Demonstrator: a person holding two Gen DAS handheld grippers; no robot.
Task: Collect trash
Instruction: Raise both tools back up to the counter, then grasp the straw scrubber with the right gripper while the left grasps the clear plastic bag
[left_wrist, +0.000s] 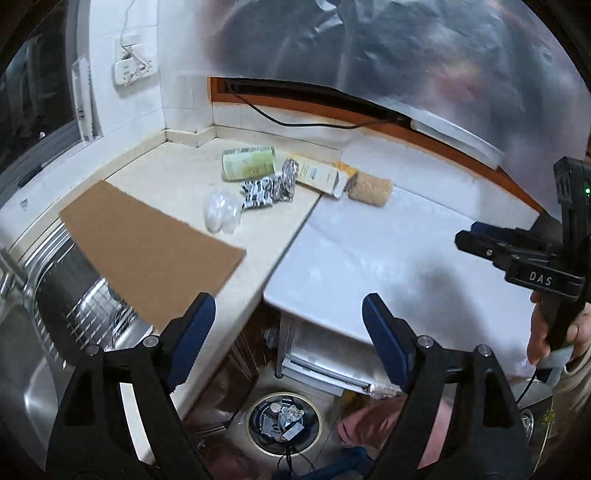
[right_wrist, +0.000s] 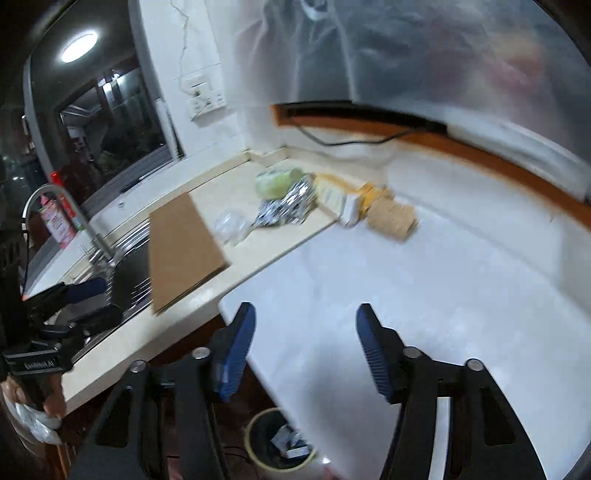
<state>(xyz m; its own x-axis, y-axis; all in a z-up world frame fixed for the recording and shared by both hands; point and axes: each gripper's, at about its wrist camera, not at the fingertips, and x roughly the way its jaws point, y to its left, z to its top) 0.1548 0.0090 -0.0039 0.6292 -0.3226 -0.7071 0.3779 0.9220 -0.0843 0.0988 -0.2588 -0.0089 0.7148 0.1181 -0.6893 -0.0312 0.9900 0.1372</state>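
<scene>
While both hands hang angled down above the counter (left_wrist: 258, 236), left claw (left_wrist: 288, 328) and right claw (right_wrist: 304, 343) gape — empty.

Both views are fisheye, bending straight edges and darkening to black at the corners. The left wrist view is mostly sharp, though the sink (left_wrist: 44, 332) at near left smears. The right wrist view is blurred throughout, the trash (right_wrist: 284, 206) on the counter (right_wrist: 207, 295) streaked. A round ceiling lamp (right_wrist: 78, 46) mirrors in the dark window (right_wrist: 110, 122). The plastic sheet (left_wrist: 406, 55) far above shows hazy glare. A soft shadow lies on the white top (left_wrist: 436, 273).
</scene>
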